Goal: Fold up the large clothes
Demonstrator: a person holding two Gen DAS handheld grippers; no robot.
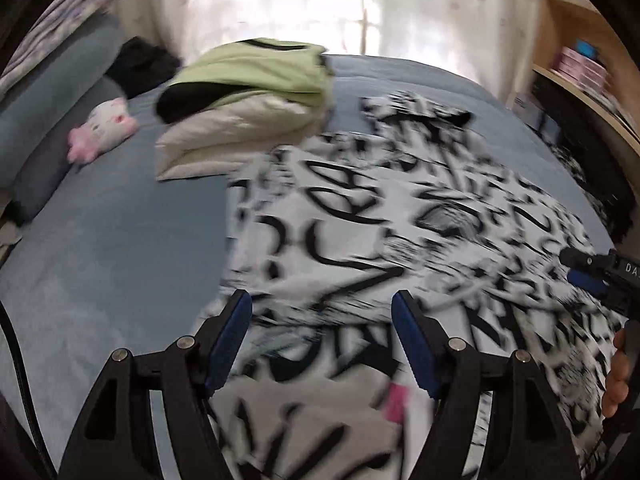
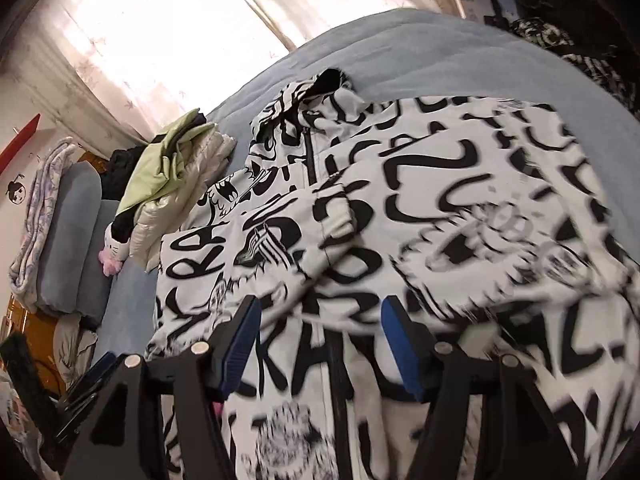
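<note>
A large white hooded jacket with black graffiti print (image 1: 400, 220) lies spread on a blue bed (image 1: 100, 240). Its sleeves are folded over its front, and the hood points toward the window (image 2: 320, 84). My left gripper (image 1: 322, 304) is open and hovers over the jacket's near hem, holding nothing. My right gripper (image 2: 318, 308) is open above the jacket (image 2: 460, 200) near its lower middle, holding nothing. The right gripper also shows at the right edge of the left wrist view (image 1: 600, 276). The left gripper shows at the lower left of the right wrist view (image 2: 84, 380).
A stack of folded clothes, green on top of cream (image 1: 248, 108), sits at the far side of the bed. A pink and white plush toy (image 1: 104, 128) lies near grey pillows (image 1: 52, 120). Wooden shelves (image 1: 580, 64) stand at the right. A curtained window is behind.
</note>
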